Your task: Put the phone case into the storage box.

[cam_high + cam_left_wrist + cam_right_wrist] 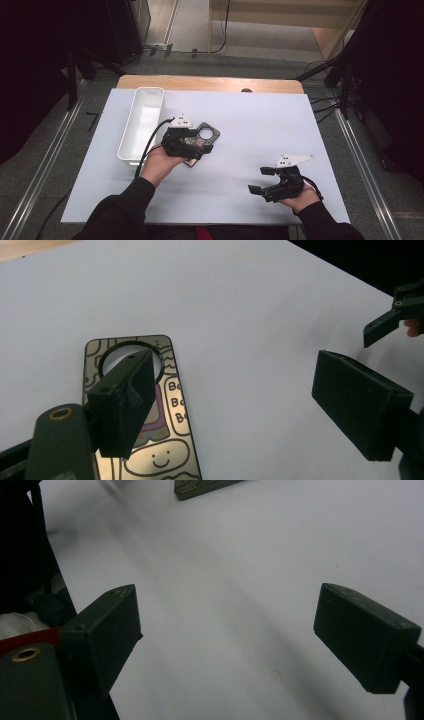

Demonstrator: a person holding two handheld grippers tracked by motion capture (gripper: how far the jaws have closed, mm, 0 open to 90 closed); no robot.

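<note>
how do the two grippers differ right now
The left gripper hangs over the flat illustrated card, one jaw above its round cutout; the right gripper sits off to the side over bare white table sheet. The left gripper is next to the white bin; the right gripper is far from it. Both have their jaws open with nothing between them, and each is held in a person's hand.

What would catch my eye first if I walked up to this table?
Probably the dark card with a round hole and cartoon drawings, lying flat on the white table sheet under the open left gripper. A long white bin sits just left of it, and the right gripper waits open near the table's front right.
</note>
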